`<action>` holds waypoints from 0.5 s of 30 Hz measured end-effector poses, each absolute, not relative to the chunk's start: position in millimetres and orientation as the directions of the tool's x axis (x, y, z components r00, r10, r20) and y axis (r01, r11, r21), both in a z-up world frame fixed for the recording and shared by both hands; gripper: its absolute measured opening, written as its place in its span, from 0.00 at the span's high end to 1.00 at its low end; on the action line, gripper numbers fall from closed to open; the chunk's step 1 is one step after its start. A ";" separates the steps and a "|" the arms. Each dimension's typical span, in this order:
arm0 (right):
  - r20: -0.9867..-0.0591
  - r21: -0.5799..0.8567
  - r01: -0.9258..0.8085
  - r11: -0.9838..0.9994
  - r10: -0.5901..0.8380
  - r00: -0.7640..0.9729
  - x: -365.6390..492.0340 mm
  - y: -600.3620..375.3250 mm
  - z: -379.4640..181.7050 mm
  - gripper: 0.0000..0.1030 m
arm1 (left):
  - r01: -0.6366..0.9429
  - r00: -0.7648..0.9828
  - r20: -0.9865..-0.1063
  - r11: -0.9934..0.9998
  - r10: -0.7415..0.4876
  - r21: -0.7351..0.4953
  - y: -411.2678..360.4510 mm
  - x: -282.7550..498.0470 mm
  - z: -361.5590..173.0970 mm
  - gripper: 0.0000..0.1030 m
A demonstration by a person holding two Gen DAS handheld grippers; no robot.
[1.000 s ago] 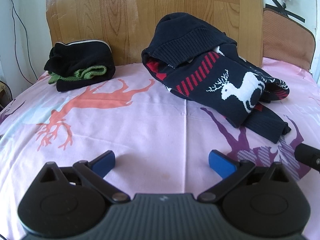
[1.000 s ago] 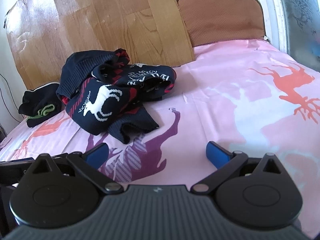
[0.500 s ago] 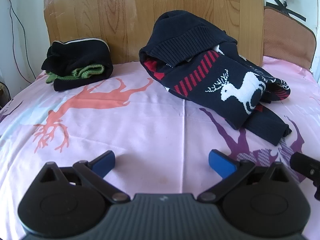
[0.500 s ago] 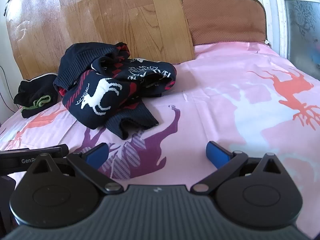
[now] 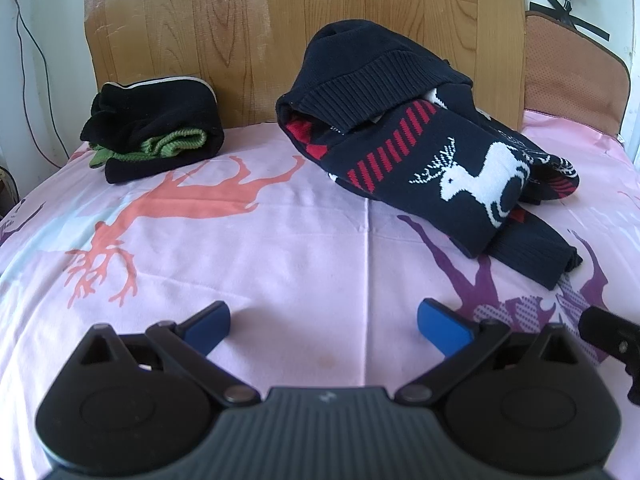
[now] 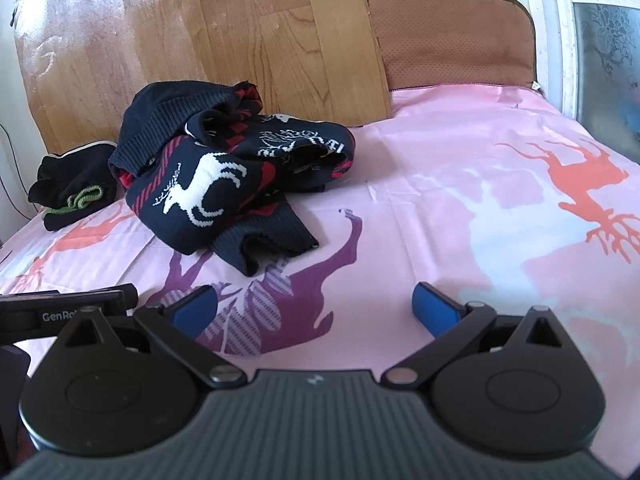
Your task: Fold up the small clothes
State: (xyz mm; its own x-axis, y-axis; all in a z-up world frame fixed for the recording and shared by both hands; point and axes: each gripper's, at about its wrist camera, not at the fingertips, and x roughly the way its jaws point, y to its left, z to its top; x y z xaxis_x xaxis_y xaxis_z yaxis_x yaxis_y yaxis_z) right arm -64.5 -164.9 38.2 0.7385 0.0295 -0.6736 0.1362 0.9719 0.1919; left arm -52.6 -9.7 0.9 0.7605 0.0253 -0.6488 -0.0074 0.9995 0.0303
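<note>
A crumpled navy sweater (image 5: pixel 420 148) with red stripes and a white deer lies heaped on the pink bed sheet (image 5: pixel 280 248), against the wooden board. It also shows in the right wrist view (image 6: pixel 224 176), left of centre. My left gripper (image 5: pixel 324 326) is open and empty, low over the sheet, well short of the sweater. My right gripper (image 6: pixel 314 308) is open and empty, over the sheet in front and to the right of the sweater's cuff. The right gripper's edge shows at the left view's right side (image 5: pixel 612 332).
A folded black and green garment (image 5: pixel 156 136) sits at the back left by the wooden board (image 5: pixel 280 20); it also shows in the right wrist view (image 6: pixel 72 192). A brown cushion (image 6: pixel 452 36) stands at the back right. A window frame (image 6: pixel 560 32) borders the bed's right side.
Both grippers have drifted slightly; the sweater sits a little lower in the right view. Both stay open and nothing on the bed has moved.
</note>
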 end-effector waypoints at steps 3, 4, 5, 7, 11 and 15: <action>-0.673 0.194 0.134 0.972 0.032 0.739 -64.6 -164.8 38.3 0.00 | -0.007 0.761 -0.649 1.000 0.025 0.030 -9.7 -52.6 1.0 0.00; -0.673 0.195 0.134 0.972 0.033 0.739 -64.7 -165.0 38.5 0.00 | -0.007 0.761 -0.649 1.000 0.025 0.030 -9.8 -52.5 0.9 0.00; -0.672 0.197 0.133 0.971 0.035 0.739 -64.7 -165.2 38.6 0.00 | -0.007 0.761 -0.649 1.000 0.025 0.030 -9.7 -52.6 1.0 0.00; -0.671 0.201 0.131 0.971 0.039 0.741 -65.1 -165.4 38.8 0.00 | -0.007 0.761 -0.649 1.000 0.025 0.030 -9.7 -52.6 1.0 0.00; -0.667 0.212 0.125 0.969 0.049 0.743 -66.3 -166.2 39.3 0.00 | -0.007 0.760 -0.649 1.000 0.025 0.030 -9.6 -52.6 1.0 0.00; -0.666 0.217 0.124 0.968 0.054 0.744 -66.5 -166.4 39.4 0.00 | -0.007 0.760 -0.649 1.000 0.025 0.030 -9.6 -52.6 1.0 0.00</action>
